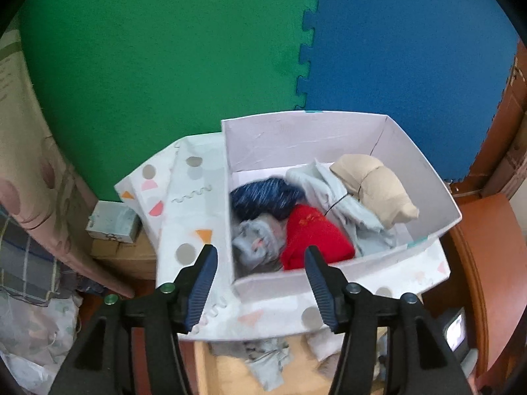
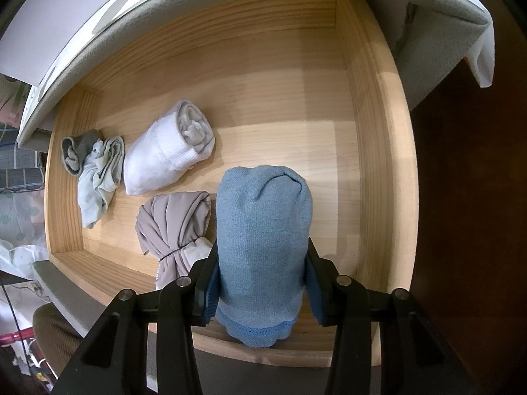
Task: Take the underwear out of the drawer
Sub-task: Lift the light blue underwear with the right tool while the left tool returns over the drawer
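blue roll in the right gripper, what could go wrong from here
1. The right gripper pinches only the lower end of the blue roll; most of it stands free above the pads, so it may unroll or slip when lifted out of the wooden drawer.
2. The grey bundle lies against the roll and could be dragged along.
3. The white box is already crowded where the open left gripper hovers, so a dropped piece might land on its rim.

readable text: none that I can make out
fabric (image 1: 8, 75) at left edge: a few faint printed lines, too blurry to read
box (image 1: 184, 217): just dots, triangles and squiggles, no lettering
small screen (image 1: 456, 329): lit, nothing legible
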`<state>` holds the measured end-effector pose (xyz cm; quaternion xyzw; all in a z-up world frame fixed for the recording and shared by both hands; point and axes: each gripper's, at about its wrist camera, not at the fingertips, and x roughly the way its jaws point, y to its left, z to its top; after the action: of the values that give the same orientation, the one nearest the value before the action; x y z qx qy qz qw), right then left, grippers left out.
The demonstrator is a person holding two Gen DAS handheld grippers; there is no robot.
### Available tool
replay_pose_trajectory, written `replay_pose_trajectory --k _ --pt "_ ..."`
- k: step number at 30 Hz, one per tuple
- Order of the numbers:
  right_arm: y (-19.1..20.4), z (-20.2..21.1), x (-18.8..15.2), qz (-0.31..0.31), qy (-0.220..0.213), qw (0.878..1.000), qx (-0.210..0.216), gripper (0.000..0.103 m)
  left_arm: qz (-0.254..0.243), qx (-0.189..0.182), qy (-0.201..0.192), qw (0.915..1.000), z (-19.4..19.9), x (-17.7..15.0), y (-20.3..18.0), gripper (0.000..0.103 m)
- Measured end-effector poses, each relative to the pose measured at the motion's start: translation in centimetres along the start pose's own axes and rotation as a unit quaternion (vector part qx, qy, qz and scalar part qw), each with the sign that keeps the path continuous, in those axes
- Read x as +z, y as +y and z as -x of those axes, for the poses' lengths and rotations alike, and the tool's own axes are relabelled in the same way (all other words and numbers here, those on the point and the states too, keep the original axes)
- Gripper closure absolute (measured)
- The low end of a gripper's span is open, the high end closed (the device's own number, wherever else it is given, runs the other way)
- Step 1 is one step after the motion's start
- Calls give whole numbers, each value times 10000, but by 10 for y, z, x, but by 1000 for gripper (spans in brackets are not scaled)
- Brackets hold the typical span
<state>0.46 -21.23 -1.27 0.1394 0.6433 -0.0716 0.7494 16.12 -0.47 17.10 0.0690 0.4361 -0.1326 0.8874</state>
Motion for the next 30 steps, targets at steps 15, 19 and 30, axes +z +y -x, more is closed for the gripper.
replay_pose_trajectory --k 15,19,30 --pt "4 3 -2 29 -174 9998 -82 62 136 700 433 9965 -17 -142 31 46" --pt "5 3 -2 41 -197 9997 -110 62 345 653 629 9953 -32 -170 32 46" --pt "4 8 -3 39 -393 9991 -137 62 818 596 756 9920 -50 -199 35 46"
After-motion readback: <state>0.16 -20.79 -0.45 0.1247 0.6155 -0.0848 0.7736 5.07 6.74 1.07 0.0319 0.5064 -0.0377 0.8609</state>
